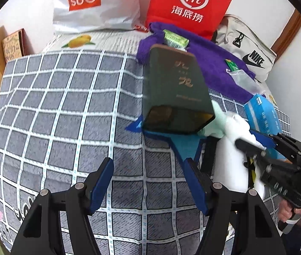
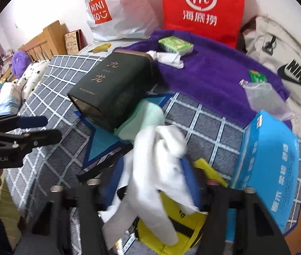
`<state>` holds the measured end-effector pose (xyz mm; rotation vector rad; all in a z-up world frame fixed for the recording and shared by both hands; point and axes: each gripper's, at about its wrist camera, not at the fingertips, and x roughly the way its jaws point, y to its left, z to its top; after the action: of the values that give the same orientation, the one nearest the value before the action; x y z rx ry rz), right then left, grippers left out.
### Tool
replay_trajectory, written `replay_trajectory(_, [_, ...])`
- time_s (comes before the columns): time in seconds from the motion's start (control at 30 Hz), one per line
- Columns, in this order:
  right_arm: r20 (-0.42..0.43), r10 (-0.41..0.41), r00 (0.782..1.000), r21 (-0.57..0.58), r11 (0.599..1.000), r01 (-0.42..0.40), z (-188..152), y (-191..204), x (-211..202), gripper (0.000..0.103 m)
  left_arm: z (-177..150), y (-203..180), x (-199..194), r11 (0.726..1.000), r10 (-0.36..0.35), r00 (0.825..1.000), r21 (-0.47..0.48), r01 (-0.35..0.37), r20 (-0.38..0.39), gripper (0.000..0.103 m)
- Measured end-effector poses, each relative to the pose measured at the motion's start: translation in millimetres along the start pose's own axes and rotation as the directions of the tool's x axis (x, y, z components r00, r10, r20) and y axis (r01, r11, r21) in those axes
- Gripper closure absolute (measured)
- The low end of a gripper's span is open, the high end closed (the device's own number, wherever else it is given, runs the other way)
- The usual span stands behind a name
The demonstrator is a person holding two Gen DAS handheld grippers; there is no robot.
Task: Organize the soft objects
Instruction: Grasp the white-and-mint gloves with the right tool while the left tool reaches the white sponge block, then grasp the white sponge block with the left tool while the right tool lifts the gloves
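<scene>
Right now the right gripper [image 2: 150, 182] pinches a white cloth [image 2: 154, 170] between its blue fingers [image 2: 189, 180], and the cloth hangs down just beside the dark green box [image 2: 116, 89]. A mint green cloth [image 2: 144, 116] lies against that box on the checked blanket [image 1: 65, 106]. Behind the box a purple towel [image 2: 210, 74] is spread out. The left gripper [image 1: 150, 180] hangs over the blanket in front of the box with its jaws spread apart and nothing between them.
</scene>
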<state>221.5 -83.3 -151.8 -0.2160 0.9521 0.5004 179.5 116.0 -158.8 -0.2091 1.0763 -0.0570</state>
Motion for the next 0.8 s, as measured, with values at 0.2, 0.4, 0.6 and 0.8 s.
replay_trajectory(0.2, [0.047, 0.064, 0.997, 0.079, 0.995, -0.068, -0.3, -23.1, -15.1, 0.089, -5.8, -1.9, 8.7, 1.000, -0.016, 1.000, -0.005, 0.016, -0.016, 0.037])
replay_trajectory(0.4, [0.112, 0.062, 0.992, 0.093, 0.993, -0.072, -2.5, -33.0, -45.5, 0.089, -8.3, -23.7, 2.1, 0.997, -0.061, 0.998, 0.045, 0.061, 0.005, 0.037])
replay_trajectory(0.6, [0.157, 0.035, 0.987, 0.112, 0.992, -0.053, -13.9, -44.2, -72.8, 0.089, -15.2, -60.7, -2.0, 0.984, -0.122, 0.992, 0.134, 0.120, 0.013, 0.037])
replay_trajectory(0.8, [0.179, -0.004, 0.984, 0.158, 0.987, -0.025, -31.1, -62.4, -90.1, 0.089, -25.3, -97.5, 11.6, 0.966, -0.139, 0.990, 0.216, 0.143, -0.030, 0.035])
